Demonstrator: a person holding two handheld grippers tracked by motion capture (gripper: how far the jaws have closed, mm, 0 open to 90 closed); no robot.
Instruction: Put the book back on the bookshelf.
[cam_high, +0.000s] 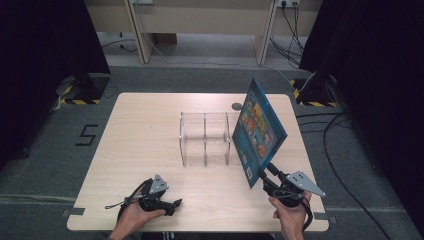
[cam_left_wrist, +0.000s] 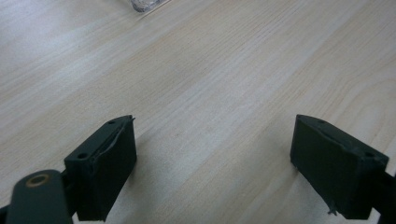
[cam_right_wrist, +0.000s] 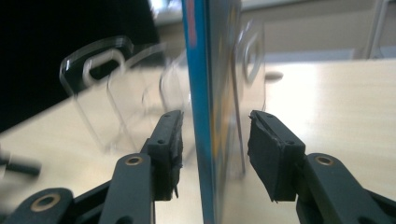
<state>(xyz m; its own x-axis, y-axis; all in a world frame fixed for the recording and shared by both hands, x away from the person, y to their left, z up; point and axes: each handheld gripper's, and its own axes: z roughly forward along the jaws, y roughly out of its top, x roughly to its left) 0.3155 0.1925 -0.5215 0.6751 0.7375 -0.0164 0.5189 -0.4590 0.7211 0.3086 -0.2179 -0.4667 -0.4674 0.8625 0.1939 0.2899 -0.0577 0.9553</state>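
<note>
Item: book (cam_high: 258, 131), right of centre in the high view, standing tilted on its lower corner against the right end of the clear acrylic rack (cam_high: 206, 138).

Risk, as we judge it: with no pad pressing, the book could slide off the rack wall or tip flat onto the table (cam_high: 145, 125), since only the lean supports it.

Appearance: thin, stiff, blue cover and spine, a grid of bright small pictures on its face.

Right gripper (cam_high: 266, 176): we see its jaws parted to either side of the book in the right gripper view (cam_right_wrist: 212, 140), a gap showing at both pads.

Left gripper (cam_high: 172, 204): lower left, jaws wide apart, nothing between them, over bare wood.
</note>
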